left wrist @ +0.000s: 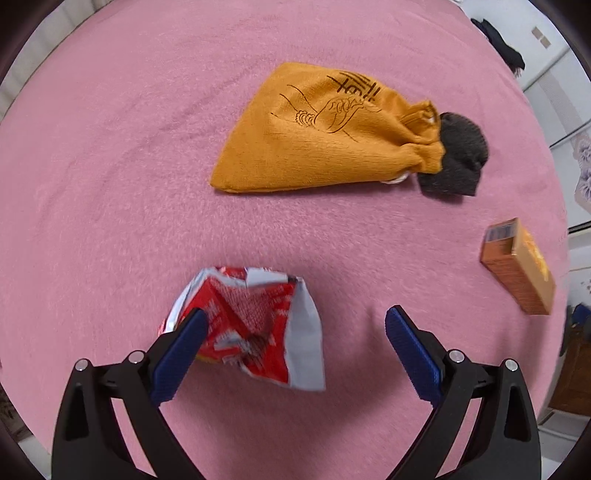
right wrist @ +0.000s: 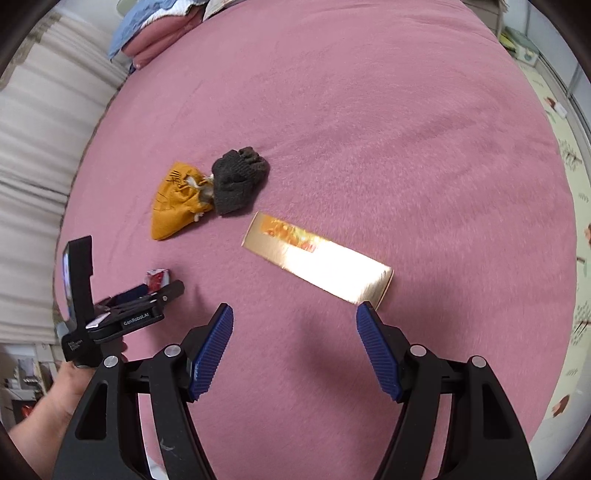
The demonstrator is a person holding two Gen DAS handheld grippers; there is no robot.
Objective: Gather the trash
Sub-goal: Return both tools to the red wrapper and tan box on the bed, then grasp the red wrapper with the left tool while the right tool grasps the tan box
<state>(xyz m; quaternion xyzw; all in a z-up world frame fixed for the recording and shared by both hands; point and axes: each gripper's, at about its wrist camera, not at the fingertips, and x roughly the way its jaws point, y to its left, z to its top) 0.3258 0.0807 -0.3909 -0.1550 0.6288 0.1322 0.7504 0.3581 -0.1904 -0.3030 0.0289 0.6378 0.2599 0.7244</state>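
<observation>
A crumpled red and silver wrapper (left wrist: 255, 325) lies on the pink bed cover (left wrist: 110, 166). My left gripper (left wrist: 295, 325) is open around it; its left finger (left wrist: 181, 350) touches the wrapper's left edge. The wrapper also shows in the right wrist view (right wrist: 157, 278), behind the left gripper (right wrist: 147, 291). A gold cardboard box (right wrist: 317, 260) lies flat ahead of my right gripper (right wrist: 295, 314), which is open and empty just short of the box's near end. The box also shows in the left wrist view (left wrist: 517, 266).
An orange drawstring pouch (left wrist: 314, 133) lies mid-bed with a dark knitted cloth (left wrist: 458, 158) at its mouth; both also show in the right wrist view, the pouch (right wrist: 177, 199) and the cloth (right wrist: 236, 181). Folded bedding (right wrist: 159, 29) sits at the far corner. Curtains (right wrist: 33, 166) hang at left.
</observation>
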